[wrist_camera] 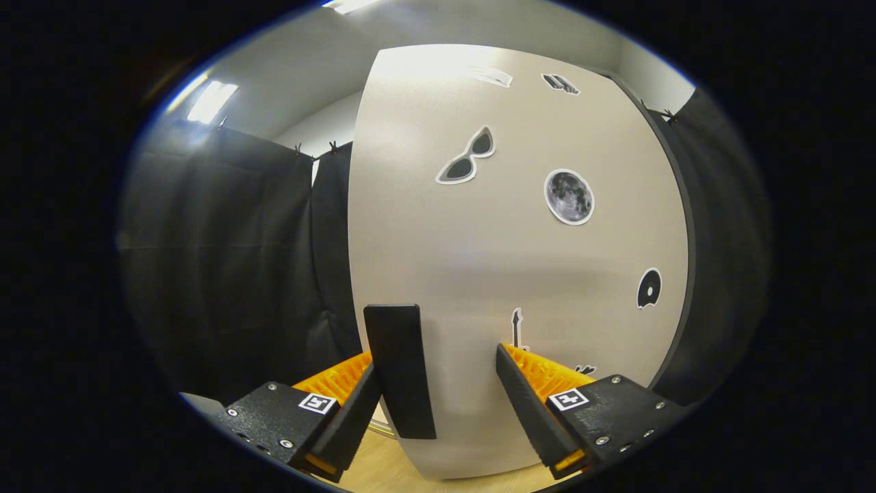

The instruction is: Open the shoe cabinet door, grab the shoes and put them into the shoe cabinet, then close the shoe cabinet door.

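Observation:
The shoe cabinet door is a pale panel with several stickers, standing right in front of me. Its black upright handle sits near the door's left edge. My gripper is open, its fingers spread wide close to the door. The handle lies between them, hard by the left finger, while the right finger stands well apart from it. Neither finger presses on the handle. I cannot tell whether the door is ajar.
Black booth cloth hangs left of the door and also along its right side. A strip of light wooden floor shows under the door's lower edge. Ceiling lights glow above.

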Demonstrator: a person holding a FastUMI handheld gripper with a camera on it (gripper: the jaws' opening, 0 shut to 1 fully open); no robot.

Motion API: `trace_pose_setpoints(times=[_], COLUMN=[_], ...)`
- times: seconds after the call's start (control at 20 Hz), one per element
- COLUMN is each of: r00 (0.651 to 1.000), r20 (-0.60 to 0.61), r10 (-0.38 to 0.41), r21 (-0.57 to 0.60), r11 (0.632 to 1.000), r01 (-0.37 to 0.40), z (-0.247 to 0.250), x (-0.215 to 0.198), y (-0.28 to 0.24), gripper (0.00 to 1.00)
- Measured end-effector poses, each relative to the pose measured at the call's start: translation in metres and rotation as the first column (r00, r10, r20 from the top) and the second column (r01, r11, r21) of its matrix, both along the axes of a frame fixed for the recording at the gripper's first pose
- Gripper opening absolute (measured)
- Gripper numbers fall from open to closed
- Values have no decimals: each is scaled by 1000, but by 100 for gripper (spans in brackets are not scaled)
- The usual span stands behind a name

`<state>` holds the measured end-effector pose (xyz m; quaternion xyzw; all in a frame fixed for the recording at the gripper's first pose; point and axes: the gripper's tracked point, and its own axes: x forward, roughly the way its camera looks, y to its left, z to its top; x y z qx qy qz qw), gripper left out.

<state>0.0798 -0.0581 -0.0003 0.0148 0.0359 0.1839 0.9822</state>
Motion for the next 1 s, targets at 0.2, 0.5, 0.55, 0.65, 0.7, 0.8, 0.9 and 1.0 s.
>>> trace_pose_setpoints(times=[0.2, 0.5, 0.55, 0.65, 0.7, 0.8, 0.9, 1.0], r00=[998, 991, 990, 987, 986, 984, 986, 985], r20=[29, 56, 59, 64, 66, 63, 54, 61], r10=[-50, -122, -130, -145, -153, -164, -160, -161], r21=[-64, -88, -89, -96, -101, -97, -96, -87], r11=[997, 988, 987, 984, 982, 981, 982, 982], r01=[52, 127, 135, 151, 159, 170, 165, 166], z=[-4, -5, -4, -6, -6, -6, -7, -4], x=[2, 4, 5, 7, 8, 9, 8, 8], y=[0, -1, -1, -2, -3, -4, -5, -5], gripper=[97, 97, 98, 98, 98, 98, 97, 97])
